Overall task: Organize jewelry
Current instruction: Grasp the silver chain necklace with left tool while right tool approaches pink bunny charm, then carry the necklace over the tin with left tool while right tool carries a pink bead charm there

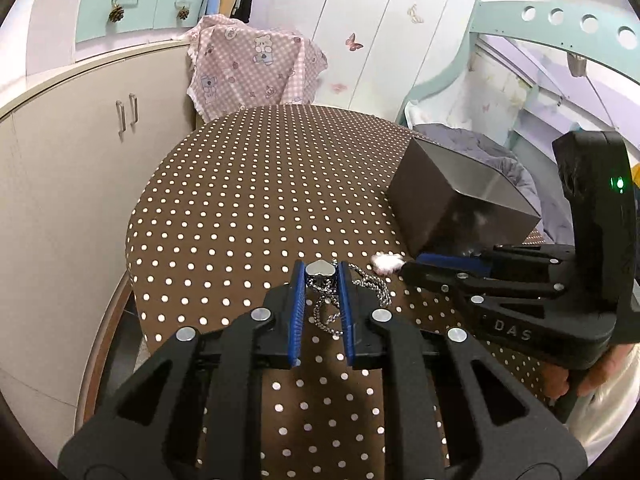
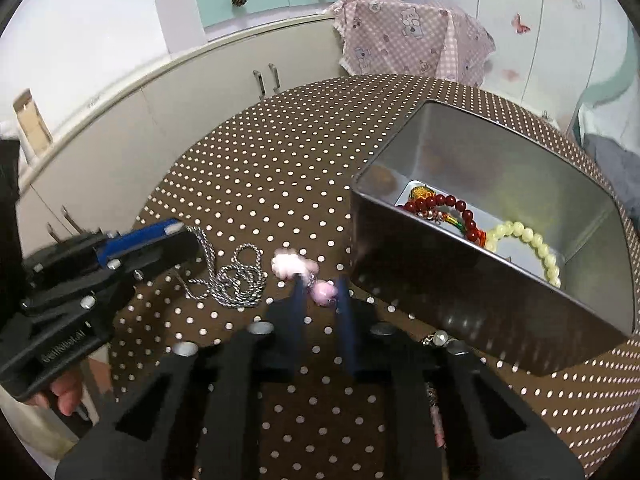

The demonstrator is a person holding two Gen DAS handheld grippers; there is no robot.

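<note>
A: From the left wrist we are seeing the left gripper (image 1: 321, 270) with its blue pads pressing on a silver heart pendant (image 1: 319, 268). The pendant's chain (image 1: 370, 286) is trailing down between the fingers onto the dotted tablecloth (image 1: 248, 200).

B: From the right wrist we are not seeing the heart at all. There the left gripper (image 2: 176, 232) is coming in side-on, and only the chain (image 2: 236, 280) is showing, lying in loops on the cloth just past its tip.

A: And our right gripper (image 2: 320, 288)?

B: It is blurring in its own view, but the fingers are standing close together on a pink bead piece (image 2: 324, 293), just beside the metal tin (image 2: 460, 280). The rest of the pink piece is smearing off toward the chain.

A: From the left we are catching only a pale pink smudge (image 1: 387, 263) at the right gripper's tip (image 1: 412, 266). The tin (image 1: 436, 204) is showing us its dark outer wall and a slice of its shiny inside, nothing of its contents.

B: The right view is looking straight in: a dark red bead bracelet (image 2: 444, 204), a pale yellow-green bead bracelet (image 2: 532, 244) and a small red-and-yellow knotted piece (image 2: 424, 193) are lying on the bottom. Small beads (image 2: 438, 337) are also lying on the cloth by the tin's near corner; what they are we cannot tell.
</note>
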